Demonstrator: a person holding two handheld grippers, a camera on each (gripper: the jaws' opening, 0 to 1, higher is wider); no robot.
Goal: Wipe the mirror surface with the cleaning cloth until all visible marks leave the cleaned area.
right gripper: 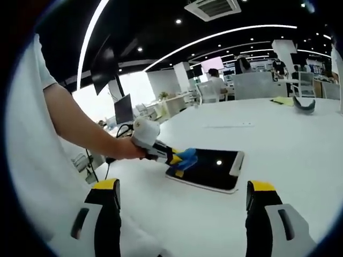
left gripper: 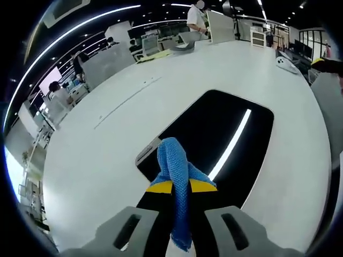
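On white surface (right gripper: 300, 144) lies flat rectangular mirror (left gripper: 225, 134), long axis pointing away from left hand-held gripper (left gripper: 181, 187), clamped on blue cleaning cloth (left gripper: 174, 166) touching mirror's near end. Right hand-held gripper (right gripper: 182, 201) jaws apart, well back.

White table (left gripper: 107, 160) spans most of both views. Far end, upper centre of left gripper view: standing person in white top (left gripper: 196, 19), grey chair backs nearby. Upper right: small white object (left gripper: 285, 64), possibly a handset. Right gripper view, top: ceiling air-conditioning unit (right gripper: 213, 7); left of centre: dark monitor (right gripper: 124, 109).
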